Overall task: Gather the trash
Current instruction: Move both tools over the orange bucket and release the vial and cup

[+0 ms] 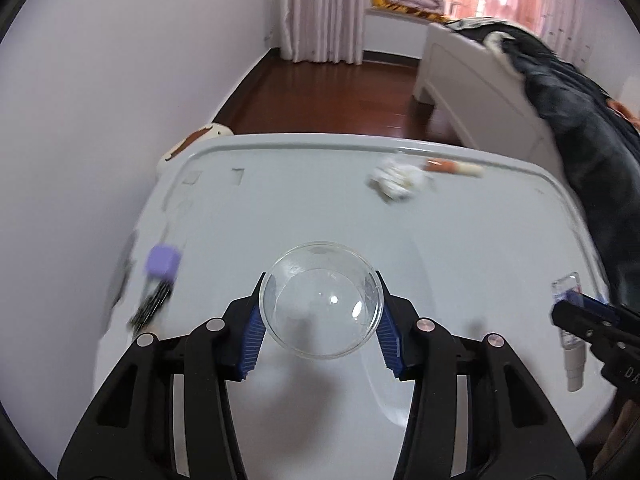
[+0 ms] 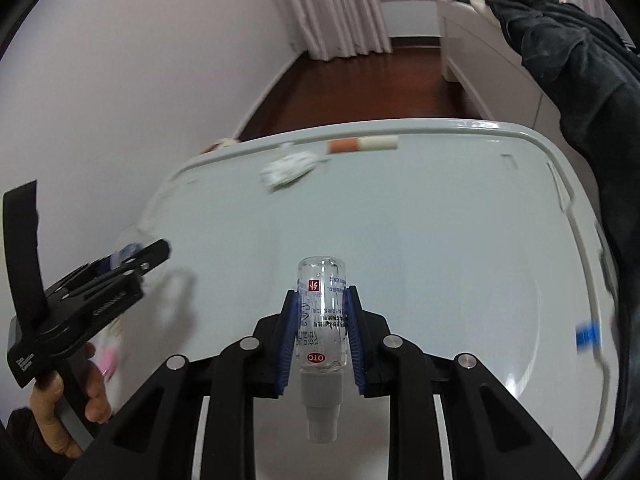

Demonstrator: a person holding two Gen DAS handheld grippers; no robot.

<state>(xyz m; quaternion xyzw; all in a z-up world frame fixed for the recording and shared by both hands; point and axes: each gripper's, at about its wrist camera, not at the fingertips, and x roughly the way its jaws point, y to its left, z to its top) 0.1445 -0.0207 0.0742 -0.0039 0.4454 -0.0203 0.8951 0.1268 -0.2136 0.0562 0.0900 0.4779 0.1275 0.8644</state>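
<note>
glass bowl (image 1: 321, 300) gripped by left claw (image 1: 320, 322); right claw (image 2: 322, 334) grips bottle (image 2: 321, 320); blurred tissue (image 1: 396, 181).

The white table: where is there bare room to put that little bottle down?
The table is bare across its middle and right, between the crumpled paper at the far edge and the bottle in the right gripper. The left edge is crowded: a purple-capped item lies there, and the left gripper holds a clear bowl.
</note>
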